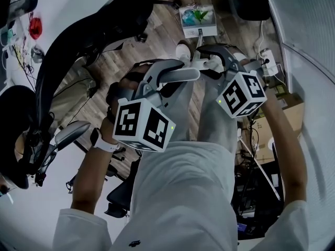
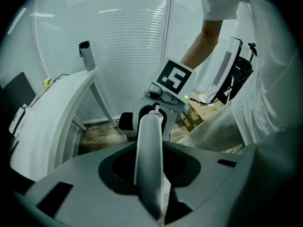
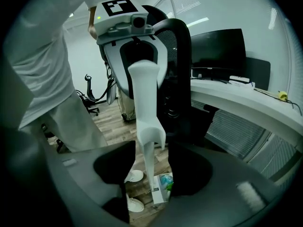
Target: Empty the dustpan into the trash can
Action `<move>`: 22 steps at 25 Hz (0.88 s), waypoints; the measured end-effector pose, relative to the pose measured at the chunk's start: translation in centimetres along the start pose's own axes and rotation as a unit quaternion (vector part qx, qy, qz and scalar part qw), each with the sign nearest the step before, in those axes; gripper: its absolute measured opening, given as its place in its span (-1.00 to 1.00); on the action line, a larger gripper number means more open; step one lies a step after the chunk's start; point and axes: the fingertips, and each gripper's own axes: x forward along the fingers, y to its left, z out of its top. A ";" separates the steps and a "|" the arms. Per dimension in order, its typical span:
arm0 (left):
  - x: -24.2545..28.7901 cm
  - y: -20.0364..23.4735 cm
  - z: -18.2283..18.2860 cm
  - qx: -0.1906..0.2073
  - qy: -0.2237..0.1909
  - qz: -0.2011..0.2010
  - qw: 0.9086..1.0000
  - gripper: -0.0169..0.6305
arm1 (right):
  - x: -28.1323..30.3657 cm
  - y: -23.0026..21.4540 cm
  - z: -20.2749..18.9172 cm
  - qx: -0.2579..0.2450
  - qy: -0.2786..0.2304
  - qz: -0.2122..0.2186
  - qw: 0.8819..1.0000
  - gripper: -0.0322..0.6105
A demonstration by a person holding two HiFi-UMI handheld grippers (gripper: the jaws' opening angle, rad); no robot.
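Dustpan (image 1: 198, 19): white, boxy, sitting low on the wood-plank floor (image 1: 157, 41) ahead of the person's white shoes (image 3: 134, 176). Crumpled green and blue scraps lie inside it. A long handle (image 2: 149, 145) rises from it, a thin pale rod low down that widens into a smooth, rounded, matte grey-white plastic grip at the top.

Left tongs (image 2: 150, 183): closed on the upper grip, both sides hard against the plastic, pointing steeply down.

Right tongs (image 3: 152, 174): parted, set round the thin rod just below the flared end of the grip. Floor shows on either side of the rod, and the pads are not pressing it.

Nearby: black mesh office chair (image 3: 175, 46), glossy white curved counter (image 3: 236, 100) with a dark monitor (image 3: 218, 48).
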 end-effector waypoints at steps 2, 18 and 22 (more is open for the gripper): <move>-0.1 -0.1 0.0 0.000 0.001 0.000 1.000 -0.60 | 0.6 -0.1 -0.4 -0.011 0.000 0.004 1.000 -0.32; -0.3 -0.1 0.6 -0.020 -0.002 0.006 1.000 -0.60 | 0.5 0.6 -0.5 -0.002 -0.010 0.011 1.000 -0.62; -0.9 -0.5 1.4 -0.016 -0.007 0.008 1.000 -0.60 | -0.2 0.8 0.0 -0.003 -0.011 0.007 1.000 -0.63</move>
